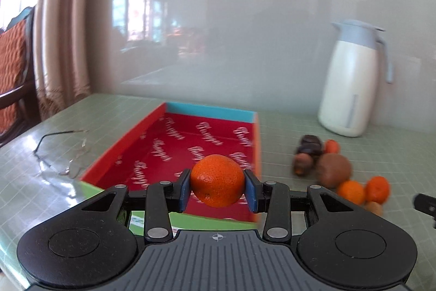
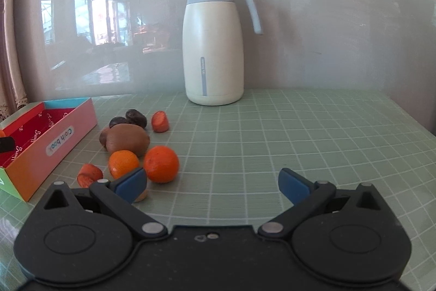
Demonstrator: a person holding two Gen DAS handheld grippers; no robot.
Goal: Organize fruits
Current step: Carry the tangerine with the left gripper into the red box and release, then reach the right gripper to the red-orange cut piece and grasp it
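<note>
My left gripper (image 1: 217, 188) is shut on an orange tangerine (image 1: 217, 180) and holds it above the near end of an open red-lined box (image 1: 174, 149). The box also shows in the right wrist view (image 2: 51, 138) at the left. My right gripper (image 2: 212, 183) is open and empty above the green checked table, just right of a fruit pile: a brown kiwi (image 2: 126, 139), two tangerines (image 2: 161, 163) (image 2: 123, 163), dark dates (image 2: 136, 117) and small orange-red pieces (image 2: 160, 121) (image 2: 89, 175). The pile shows in the left wrist view (image 1: 333, 169) to the right of the box.
A white and grey-blue thermos jug (image 2: 212, 45) stands at the back against the glossy wall. A pair of glasses (image 1: 64, 154) lies left of the box. A chair with an orange cushion (image 1: 13, 78) and curtains stand beyond the table's left edge.
</note>
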